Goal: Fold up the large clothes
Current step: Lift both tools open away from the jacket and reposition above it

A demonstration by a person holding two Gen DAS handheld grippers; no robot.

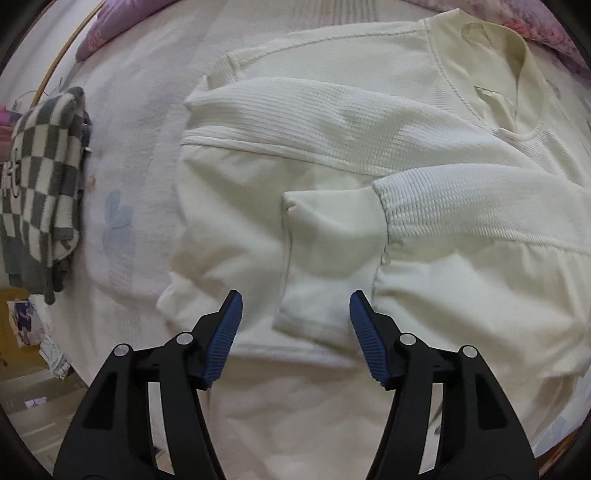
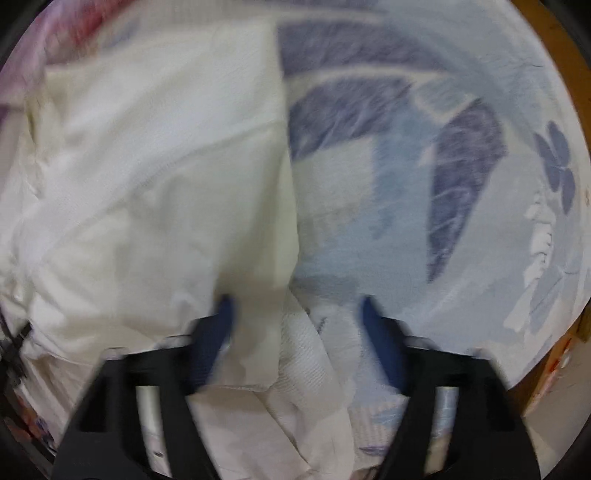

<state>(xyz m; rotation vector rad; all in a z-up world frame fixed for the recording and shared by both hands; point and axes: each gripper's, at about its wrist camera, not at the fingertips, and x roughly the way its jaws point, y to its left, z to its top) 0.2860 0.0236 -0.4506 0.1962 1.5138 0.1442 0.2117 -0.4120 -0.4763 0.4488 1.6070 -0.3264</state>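
A cream long-sleeved top (image 1: 332, 155) lies spread on the bed, neck opening at the upper right, both ribbed sleeves folded across its body. One sleeve cuff (image 1: 325, 258) ends just ahead of my left gripper (image 1: 295, 314), which is open and empty above the hem. In the blurred right wrist view the same cream top (image 2: 166, 184) fills the left half. My right gripper (image 2: 295, 314) is open, and the garment's edge lies between its fingers.
A folded grey-and-white checkered garment (image 1: 40, 177) lies at the left on the white bed sheet (image 1: 129, 147). A purple pillow (image 1: 107, 29) sits at the far edge. The sheet shows a blue flower print (image 2: 461, 166) right of the top. The bed edge and floor clutter (image 1: 29, 332) are at the lower left.
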